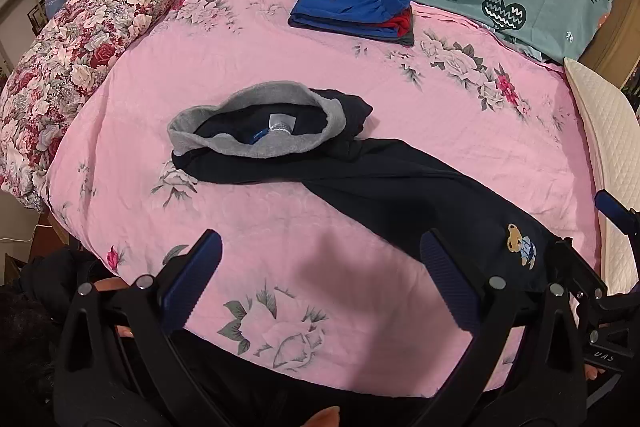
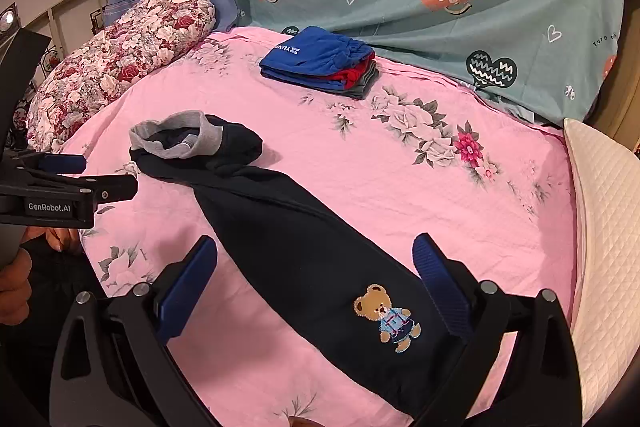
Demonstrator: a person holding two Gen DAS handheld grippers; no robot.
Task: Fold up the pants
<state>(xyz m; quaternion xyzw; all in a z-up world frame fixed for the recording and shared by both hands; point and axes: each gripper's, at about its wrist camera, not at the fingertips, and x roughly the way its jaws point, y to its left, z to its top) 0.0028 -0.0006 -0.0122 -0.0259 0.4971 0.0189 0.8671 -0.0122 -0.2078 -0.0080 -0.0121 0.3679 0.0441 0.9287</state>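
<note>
Spread fingers [image 2: 444, 291] of the right gripper [image 2: 316, 267] straddle dark pants [image 2: 304, 251] — untouched.

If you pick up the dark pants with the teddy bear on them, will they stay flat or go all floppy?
Probably floppy: the dark pants lie limp on the pink sheet, with the grey-lined waistband crumpled and bunched. They look like soft fleecy cloth, so likely light and not slippery. Lifted at one end, the rest would probably dangle and drag.

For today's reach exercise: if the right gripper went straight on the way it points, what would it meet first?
Most likely the dark pants: the right gripper points down at them with open jaws, though depth is unclear.
</note>
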